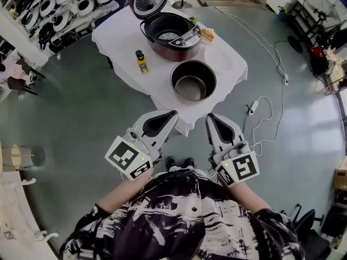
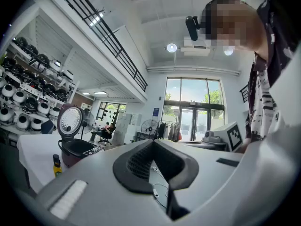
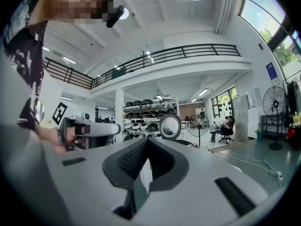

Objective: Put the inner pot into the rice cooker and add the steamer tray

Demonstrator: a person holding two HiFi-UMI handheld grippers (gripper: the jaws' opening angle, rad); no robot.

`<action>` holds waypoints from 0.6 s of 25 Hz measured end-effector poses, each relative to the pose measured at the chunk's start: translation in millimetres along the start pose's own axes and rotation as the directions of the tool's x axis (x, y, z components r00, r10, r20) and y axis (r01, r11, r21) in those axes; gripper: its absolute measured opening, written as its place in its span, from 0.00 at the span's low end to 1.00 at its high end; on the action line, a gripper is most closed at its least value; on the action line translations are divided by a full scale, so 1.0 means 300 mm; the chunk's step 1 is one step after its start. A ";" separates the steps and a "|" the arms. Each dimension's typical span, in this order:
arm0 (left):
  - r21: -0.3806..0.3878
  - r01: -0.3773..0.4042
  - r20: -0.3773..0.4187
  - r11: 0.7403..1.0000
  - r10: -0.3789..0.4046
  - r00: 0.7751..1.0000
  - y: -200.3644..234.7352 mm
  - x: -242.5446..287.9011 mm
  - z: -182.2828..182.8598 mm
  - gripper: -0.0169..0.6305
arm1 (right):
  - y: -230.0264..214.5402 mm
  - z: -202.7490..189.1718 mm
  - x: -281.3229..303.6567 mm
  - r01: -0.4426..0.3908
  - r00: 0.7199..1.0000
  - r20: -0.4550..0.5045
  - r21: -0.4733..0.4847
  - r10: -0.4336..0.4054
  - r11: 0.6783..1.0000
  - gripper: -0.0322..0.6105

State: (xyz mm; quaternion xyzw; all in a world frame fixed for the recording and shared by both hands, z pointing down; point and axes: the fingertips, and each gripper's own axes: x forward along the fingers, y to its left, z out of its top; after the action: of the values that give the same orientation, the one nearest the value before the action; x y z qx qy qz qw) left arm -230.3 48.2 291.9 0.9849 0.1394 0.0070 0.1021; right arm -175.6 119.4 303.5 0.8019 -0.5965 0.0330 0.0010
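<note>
On my feed I count one bench [image 1: 122,34], carrying one rice cooker [image 1: 172,36] at its twelve o'clock, one inner pot [image 1: 193,80] at its five o'clock and one yellow bottle [image 1: 142,62] at its nine o'clock. There are two tools at the bench's six o'clock, the left tool [image 1: 172,114] and the right tool [image 1: 210,116]. At two o'clock in the head view I count one floor fan [image 1: 320,7], and the shelf [image 1: 21,37] at ten o'clock holds more cookers [image 1: 64,20] than I can count.

Rice cooker [image 1: 187,39] open, inner pot [image 1: 193,80] outside
The dark red cooker stands lid-up on the white table [image 1: 162,85]; the empty metal pot sits upright just beside it.
</note>
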 end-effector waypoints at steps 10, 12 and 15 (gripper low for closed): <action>0.001 -0.001 0.010 1.000 0.001 1.000 -0.024 0.014 0.020 0.03 | -0.016 0.028 -0.020 -0.023 0.999 0.032 0.016 0.023 1.000 0.04; 0.001 -0.004 0.009 1.000 0.004 1.000 -0.031 0.015 0.021 0.03 | -0.012 0.045 -0.022 -0.076 0.994 0.079 0.063 0.071 0.995 0.04; 0.000 -0.012 0.009 1.000 0.012 1.000 -0.033 0.008 0.020 0.03 | -0.011 0.082 -0.011 -0.127 0.979 0.169 0.090 0.111 0.988 0.76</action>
State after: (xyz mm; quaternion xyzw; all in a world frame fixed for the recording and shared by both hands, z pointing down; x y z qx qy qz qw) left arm -230.4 57.0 283.8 0.9858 0.1328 0.0031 0.1026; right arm -172.0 122.4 279.0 0.7638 -0.6391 -0.0030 -0.0904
